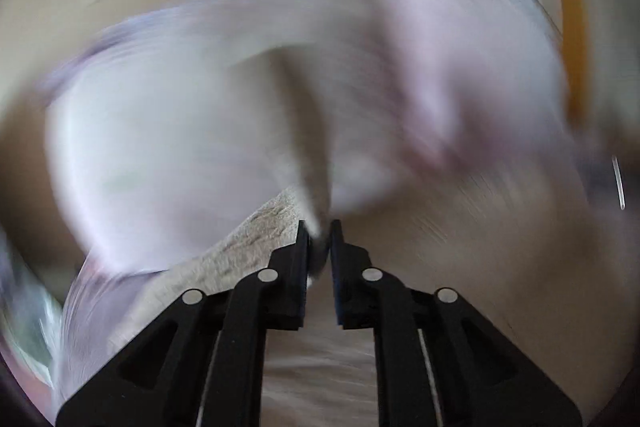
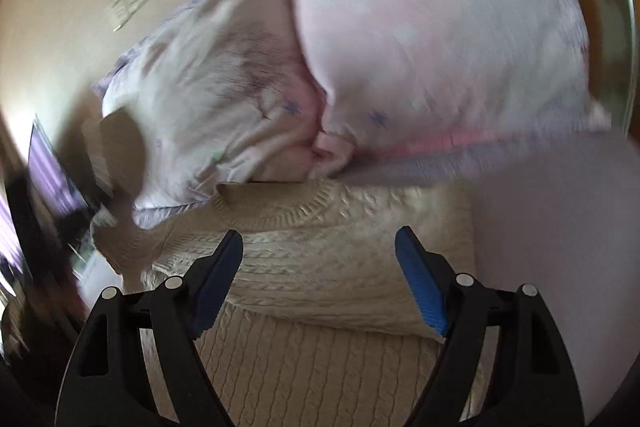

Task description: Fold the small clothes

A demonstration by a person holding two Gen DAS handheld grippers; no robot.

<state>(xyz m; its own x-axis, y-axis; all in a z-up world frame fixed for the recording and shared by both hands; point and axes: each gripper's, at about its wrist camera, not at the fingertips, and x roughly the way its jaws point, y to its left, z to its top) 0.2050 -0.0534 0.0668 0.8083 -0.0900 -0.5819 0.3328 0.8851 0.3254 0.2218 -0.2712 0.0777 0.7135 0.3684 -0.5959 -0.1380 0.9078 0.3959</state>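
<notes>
Our left gripper (image 1: 319,227) pinched a fold of the pale pink garment (image 1: 168,131) to lift it (view blurred), while our right gripper (image 2: 319,241) hung released above the cream knit sweater (image 2: 320,267), free to help

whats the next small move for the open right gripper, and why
Probably close the right gripper onto the pale pink garment: its jaws stand wide open and empty over the cream knit sweater, while the left gripper alone pinches the fabric.
</notes>
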